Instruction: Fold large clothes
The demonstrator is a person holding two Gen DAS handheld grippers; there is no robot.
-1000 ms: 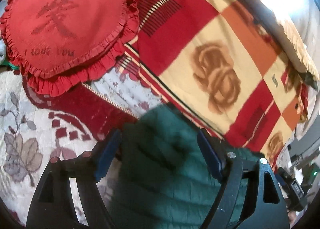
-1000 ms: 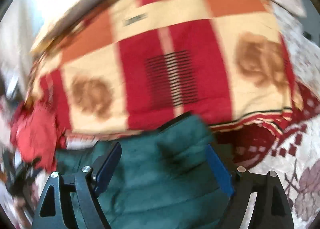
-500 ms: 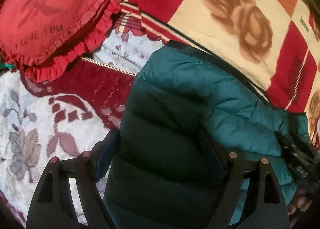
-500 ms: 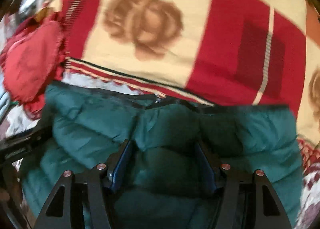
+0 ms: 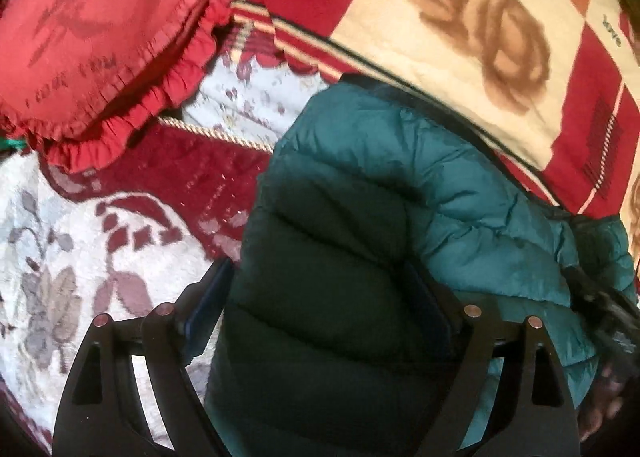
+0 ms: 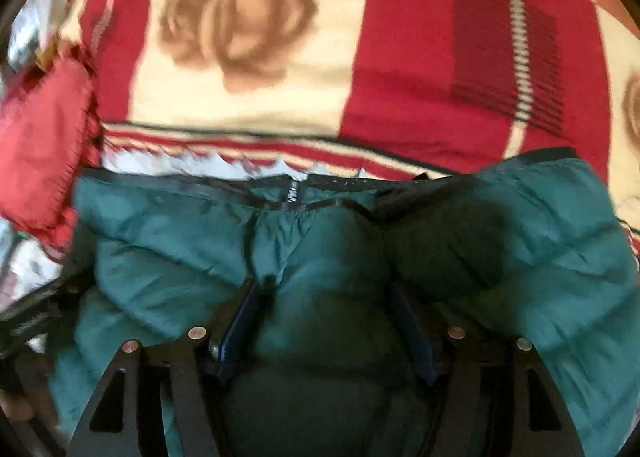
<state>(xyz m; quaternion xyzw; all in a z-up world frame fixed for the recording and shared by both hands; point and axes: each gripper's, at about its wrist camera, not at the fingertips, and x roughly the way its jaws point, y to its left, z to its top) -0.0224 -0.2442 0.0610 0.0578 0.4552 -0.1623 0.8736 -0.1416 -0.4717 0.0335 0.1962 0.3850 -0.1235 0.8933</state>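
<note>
A dark green puffer jacket [image 5: 372, 185] lies on a patterned bedspread, its black-trimmed edge toward a red and cream blanket. My left gripper [image 5: 320, 297] is shut on a thick fold of the jacket near its left end. My right gripper [image 6: 324, 297] is shut on another fold of the jacket [image 6: 160, 241], just below the zipper [image 6: 292, 193] in the middle. In the left wrist view the right gripper's black body [image 5: 600, 305] shows at the right edge, with a hand below it. The left gripper's body shows at the left edge of the right wrist view [image 6: 48, 305].
A red heart-shaped frilled cushion [image 5: 100, 29] lies at the upper left, close to the jacket's corner. A red, cream and orange rose-print blanket [image 5: 480, 37] lies right behind the jacket. A white and red floral bedspread [image 5: 80, 249] lies to the left.
Both grippers carried the jacket forward and tipped down. More of the jacket shows spread between them, its trimmed edge lying near the blanket. The right gripper's jaws closed in from wider apart.
</note>
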